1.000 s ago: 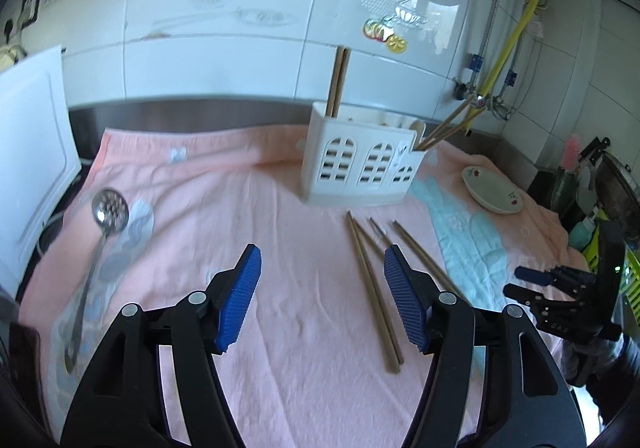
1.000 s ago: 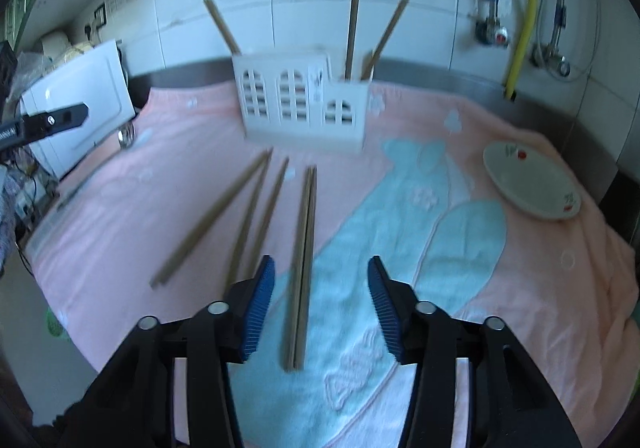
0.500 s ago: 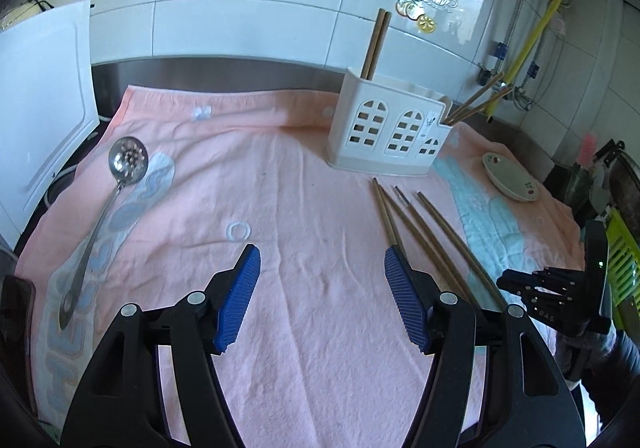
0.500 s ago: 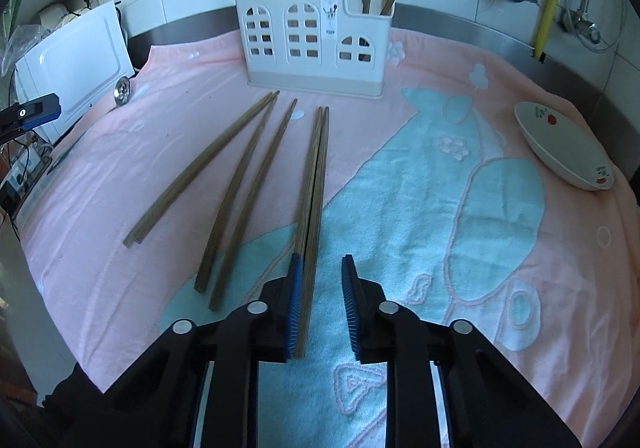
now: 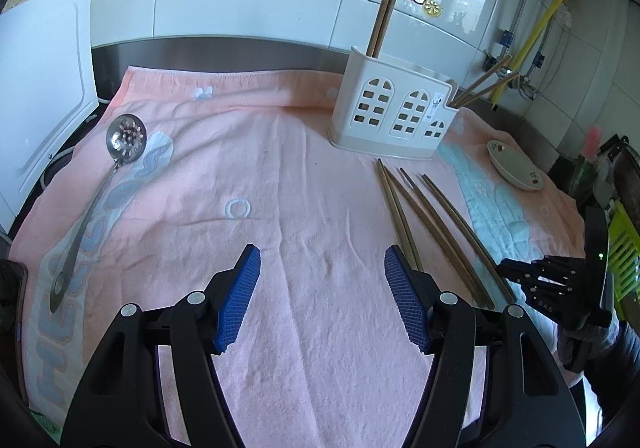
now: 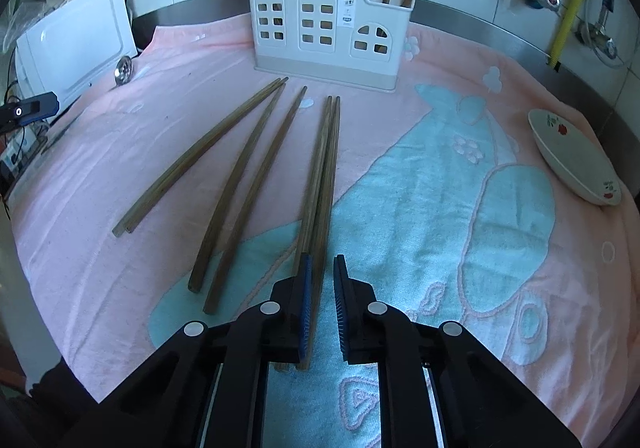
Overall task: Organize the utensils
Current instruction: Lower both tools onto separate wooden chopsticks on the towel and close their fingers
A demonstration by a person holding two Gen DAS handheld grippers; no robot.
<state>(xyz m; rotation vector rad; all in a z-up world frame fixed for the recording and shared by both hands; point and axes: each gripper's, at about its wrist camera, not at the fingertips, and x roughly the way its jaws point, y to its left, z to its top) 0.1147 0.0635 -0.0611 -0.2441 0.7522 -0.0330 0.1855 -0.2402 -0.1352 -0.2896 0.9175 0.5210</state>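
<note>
Several brown chopsticks (image 6: 256, 168) lie on the pink towel (image 6: 440, 208) in front of a white utensil holder (image 6: 328, 32) that has chopsticks standing in it. My right gripper (image 6: 322, 280) has its blue pads nearly closed around the near ends of a pair of chopsticks (image 6: 326, 168); a narrow gap still shows on the right side. My left gripper (image 5: 322, 280) is open and empty above the bare towel. In the left wrist view the holder (image 5: 392, 108), the loose chopsticks (image 5: 424, 216) and the right gripper (image 5: 536, 280) show at right.
A slotted metal spoon (image 5: 104, 184) lies on the towel's left side. A small white dish (image 6: 572, 156) sits at the right. A white cutting board (image 5: 40, 88) leans at the far left. Tiled wall and pipes (image 6: 568, 0) stand behind.
My right gripper has lowered onto the rightmost chopstick pair and narrowed its jaws around it. My left gripper has drawn back and left, still open.
</note>
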